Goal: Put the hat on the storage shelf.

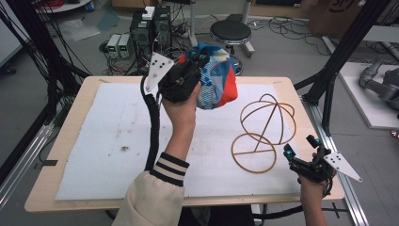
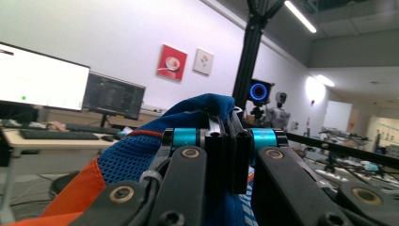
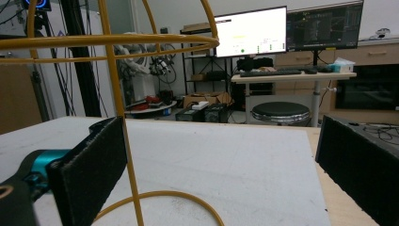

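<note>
The tabletop is a pale wooden board covered almost edge to edge by a white foam sheet, seen whole in the high view. The right gripper view shows part of the sheet at surface level, and beyond it a black stool and a desk with two monitors.

On the right half of the sheet stands a yellow wire stand: a flat ring base resting on the sheet, an upright rod, and crossed hoops forming an open cage. Nothing is inside the cage. In the right gripper view the rod passes just beside the left pad.

The cap, a blue, orange and white fabric piece with mesh panels, is lifted well above the sheet, near the far edge of the tabletop and left of the stand. The mesh texture is legible in the left gripper view.

The left gripper is clenched on the cap; the left gripper view shows the jaws pressed together with blue fabric pinched between them.

The right gripper sits at the near right corner of the tabletop, released, jaws wide apart and holding nothing, just beside the ring base.
</note>
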A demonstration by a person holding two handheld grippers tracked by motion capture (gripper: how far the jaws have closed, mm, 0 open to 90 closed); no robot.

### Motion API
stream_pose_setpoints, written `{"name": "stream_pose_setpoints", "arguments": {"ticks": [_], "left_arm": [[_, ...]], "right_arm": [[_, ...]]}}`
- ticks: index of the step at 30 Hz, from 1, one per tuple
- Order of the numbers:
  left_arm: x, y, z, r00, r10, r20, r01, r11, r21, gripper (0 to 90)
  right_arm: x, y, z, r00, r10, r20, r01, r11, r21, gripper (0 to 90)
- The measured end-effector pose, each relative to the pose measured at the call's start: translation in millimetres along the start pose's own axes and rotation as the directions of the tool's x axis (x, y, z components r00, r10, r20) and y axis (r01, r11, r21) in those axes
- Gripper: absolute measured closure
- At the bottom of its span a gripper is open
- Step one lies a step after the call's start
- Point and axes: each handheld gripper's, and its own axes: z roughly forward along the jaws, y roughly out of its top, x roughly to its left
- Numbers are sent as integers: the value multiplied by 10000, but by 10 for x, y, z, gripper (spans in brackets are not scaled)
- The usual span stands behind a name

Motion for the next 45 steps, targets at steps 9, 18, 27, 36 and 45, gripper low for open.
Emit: {"name": "stream_pose_setpoints", "arguments": {"ticks": [9, 18, 27, 36, 45], "left_arm": [[-264, -95, 187, 9978, -224, 621, 222, 9997, 46, 879], [-605, -174, 369, 9934, 22, 1144, -34, 9999, 109, 879], [-782, -333, 501, 9907, 185, 1349, -270, 9978, 614, 878], [-1019, -458, 588, 9820, 863, 1680, -1052, 9887, 1069, 878], [-1112, -601, 702, 9786, 1238, 1641, -1551, 9685, 1946, 877]], "right_arm": [[4, 0, -10, 10000, -29, 19, 29, 10000, 2, 27], [10, 15, -78, 9999, -84, 77, 84, 10000, -40, 27], [14, 26, -98, 10000, -79, 54, 79, 9999, -74, 27], [24, 30, -89, 10000, -67, 12, 67, 9999, -110, 27], [16, 34, -99, 10000, -55, 30, 55, 9999, -90, 27]]}}
